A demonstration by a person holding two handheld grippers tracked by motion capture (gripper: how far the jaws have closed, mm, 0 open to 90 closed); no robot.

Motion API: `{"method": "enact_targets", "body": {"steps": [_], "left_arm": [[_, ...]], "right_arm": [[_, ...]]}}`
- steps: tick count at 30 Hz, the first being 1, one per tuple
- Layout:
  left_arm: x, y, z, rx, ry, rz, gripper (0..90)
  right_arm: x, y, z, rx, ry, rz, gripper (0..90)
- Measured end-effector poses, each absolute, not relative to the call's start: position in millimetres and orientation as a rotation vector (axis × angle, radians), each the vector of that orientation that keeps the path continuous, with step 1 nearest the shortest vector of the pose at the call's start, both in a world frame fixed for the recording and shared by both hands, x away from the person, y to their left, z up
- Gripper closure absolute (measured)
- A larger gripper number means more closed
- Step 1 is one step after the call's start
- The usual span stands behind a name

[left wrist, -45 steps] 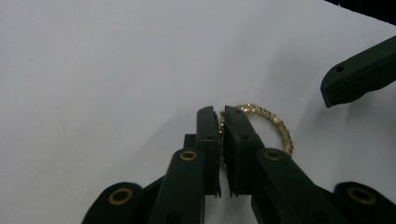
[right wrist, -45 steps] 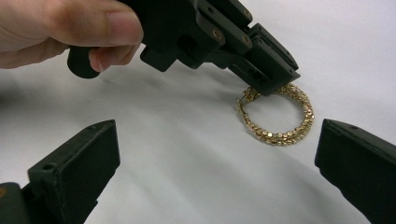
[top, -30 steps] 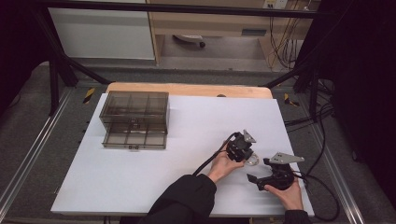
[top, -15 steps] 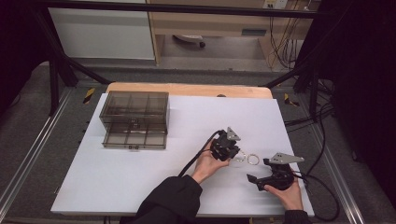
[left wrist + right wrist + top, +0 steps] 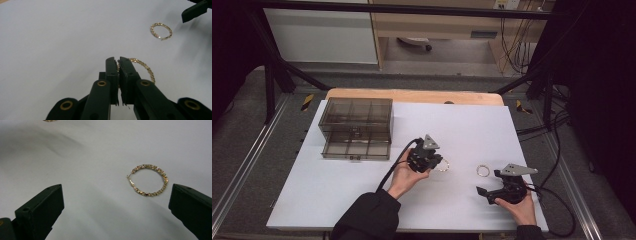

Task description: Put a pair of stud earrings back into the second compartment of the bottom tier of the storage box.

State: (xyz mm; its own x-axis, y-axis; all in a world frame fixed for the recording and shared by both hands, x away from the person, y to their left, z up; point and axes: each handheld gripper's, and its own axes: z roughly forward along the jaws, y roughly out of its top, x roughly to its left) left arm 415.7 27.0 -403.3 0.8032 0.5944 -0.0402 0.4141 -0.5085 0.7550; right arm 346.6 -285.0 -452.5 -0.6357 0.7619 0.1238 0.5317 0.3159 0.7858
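The left gripper (image 5: 118, 62) has its jaws pressed together on one gold hoop earring (image 5: 145, 68), low over the white table (image 5: 337, 185) near its middle. The right gripper (image 5: 116, 202) stands wide apart — the second hoop earring (image 5: 148, 180) lies flat on the table just beyond its jaws, untouched.

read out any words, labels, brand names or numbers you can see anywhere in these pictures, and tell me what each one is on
None can be read. The clear organizer box, the white table sheet, both gold hoop earrings and the left hand-held gripper and right hand-held gripper show no print. A pale label on the shelf front beyond the table is too small and blurred.
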Motion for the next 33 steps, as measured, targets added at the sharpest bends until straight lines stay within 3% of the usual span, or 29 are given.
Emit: {"method": "enact_targets", "body": {"steps": [33], "left_arm": [[420.6, 201.4, -387.4, 2.116, 1.019, 0.440, 85.8]], "right_arm": [[347.0, -284.7, -452.9, 1.180, 2.318, 1.211, 0.6]]}}
